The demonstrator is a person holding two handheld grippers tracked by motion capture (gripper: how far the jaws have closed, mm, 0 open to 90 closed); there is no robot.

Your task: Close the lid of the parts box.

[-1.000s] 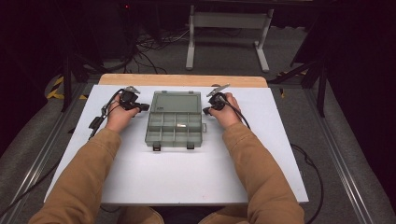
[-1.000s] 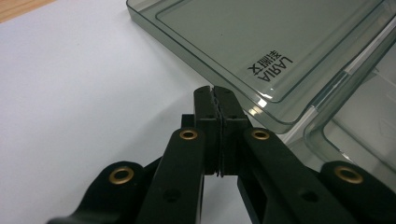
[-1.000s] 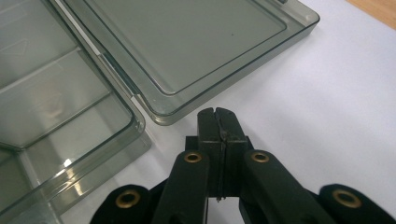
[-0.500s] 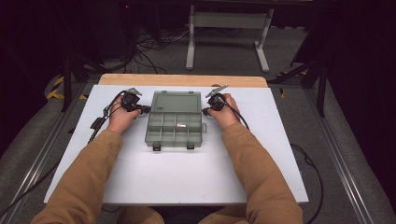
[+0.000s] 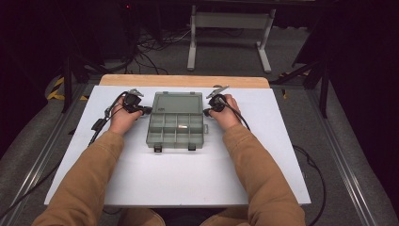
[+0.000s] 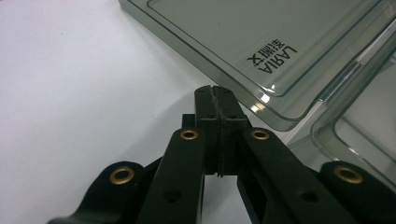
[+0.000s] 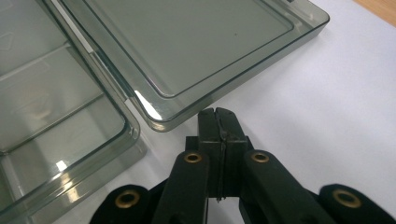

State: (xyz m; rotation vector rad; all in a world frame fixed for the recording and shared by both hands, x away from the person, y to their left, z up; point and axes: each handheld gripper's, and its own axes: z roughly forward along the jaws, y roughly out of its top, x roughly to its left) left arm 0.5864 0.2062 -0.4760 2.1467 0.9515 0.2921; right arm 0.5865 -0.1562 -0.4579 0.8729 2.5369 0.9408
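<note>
A smoky clear plastic organizer box (image 5: 175, 134) lies open in the middle of the white table, its lid (image 5: 178, 102) folded flat on the far side. A small pale item (image 5: 183, 127) rests in one compartment. My left gripper (image 5: 148, 110) is shut and empty, its tips at the box's left side by the hinge. In the left gripper view its tips (image 6: 215, 91) sit just short of the lid's corner (image 6: 280, 119). My right gripper (image 5: 205, 112) is shut and empty at the box's right side. In the right gripper view its tips (image 7: 217, 113) nearly touch the lid's edge (image 7: 187, 114).
The white tabletop (image 5: 188, 179) has bare room in front of the box and to both sides. A wooden strip (image 5: 183, 81) runs along its far edge. A metal stand (image 5: 228, 23) and cables (image 5: 150, 44) lie on the floor beyond.
</note>
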